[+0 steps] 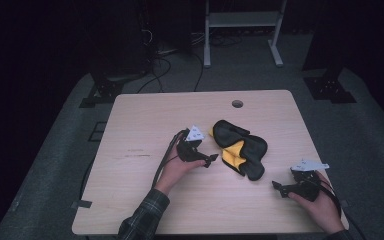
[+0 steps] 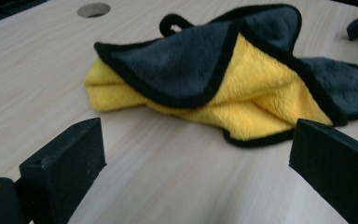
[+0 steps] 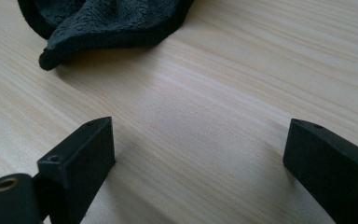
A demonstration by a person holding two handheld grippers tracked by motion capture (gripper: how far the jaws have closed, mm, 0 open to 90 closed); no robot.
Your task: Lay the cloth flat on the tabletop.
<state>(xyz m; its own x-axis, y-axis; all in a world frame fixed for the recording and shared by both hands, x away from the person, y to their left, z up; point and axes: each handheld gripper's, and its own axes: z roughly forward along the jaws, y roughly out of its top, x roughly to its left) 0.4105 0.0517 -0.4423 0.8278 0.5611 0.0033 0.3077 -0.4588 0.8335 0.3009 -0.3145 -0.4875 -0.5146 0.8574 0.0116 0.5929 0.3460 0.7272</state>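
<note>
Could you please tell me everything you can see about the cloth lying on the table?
The cloth is a plush, fleecy towel, dark grey on one face and yellow on the other, edged in black trim with a small black loop at one end. It lies crumpled and partly folded near the middle of the wooden table, yellow showing between grey flaps. Neither tool touches it; both sit open nearby.
</note>
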